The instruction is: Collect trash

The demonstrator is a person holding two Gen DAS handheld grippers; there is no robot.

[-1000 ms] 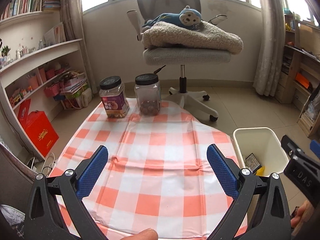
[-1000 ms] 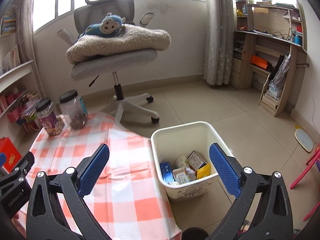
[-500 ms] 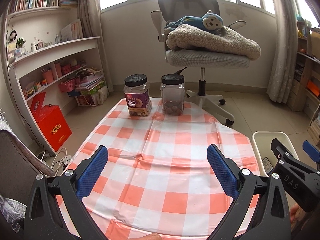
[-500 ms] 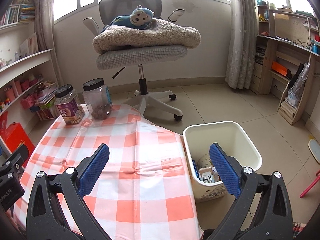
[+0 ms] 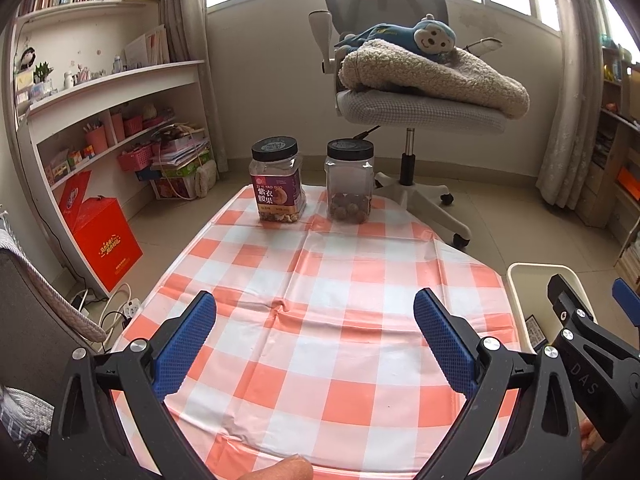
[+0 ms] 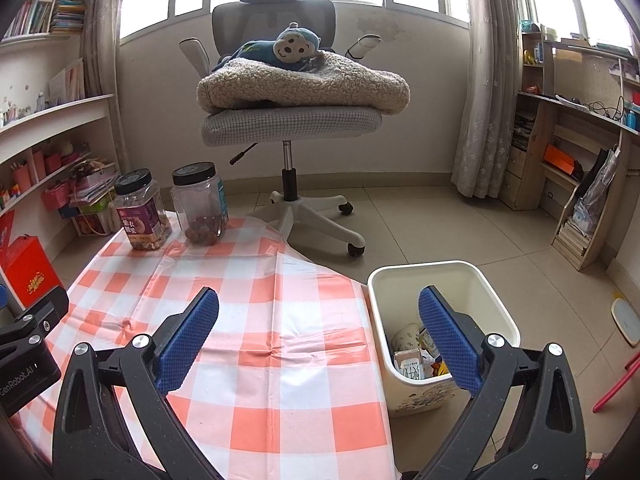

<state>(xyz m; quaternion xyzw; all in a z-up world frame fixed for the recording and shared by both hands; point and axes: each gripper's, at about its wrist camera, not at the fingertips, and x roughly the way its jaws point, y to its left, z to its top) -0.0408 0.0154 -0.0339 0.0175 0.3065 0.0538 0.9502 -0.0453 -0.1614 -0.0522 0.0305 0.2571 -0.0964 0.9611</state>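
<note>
Both tools stood empty at this moment: the left gripper (image 5: 314,334) had its jaws spread wide with nothing between the blue pads, and the right gripper (image 6: 318,330) was likewise released and bare. The collected trash (image 6: 412,356), a paper cup, small cartons and wrappers, lay inside the cream plastic waste bin (image 6: 492,300) standing on the tiled floor just beside the right edge of the bench. No loose litter was visible on the orange-and-white checked plastic cloth (image 5: 320,308) covering the bench; its near and middle squares were bare apart from creases. In my judgement the collecting was complete or very nearly so, with at most a last check of the bench left, since parts of the near edge were hidden behind the tools. At the far end of the bench stood two clear plastic jars with black lids, well apart from the grippers: the purple-labelled nut jar (image 5: 277,182) on the left and the unlabelled jar of brown round fruits (image 5: 349,182) just beside it on the right; these appeared to be stores, not refuse. Beyond the bench was a grey mesh office chair (image 6: 288,124) carrying a folded beige fleece blanket (image 6: 304,84) and a blue monkey soft toy (image 6: 280,50). White curved shelves (image 5: 112,88) lined the left wall, with a red cardboard box (image 5: 100,240) on the floor below.
</note>
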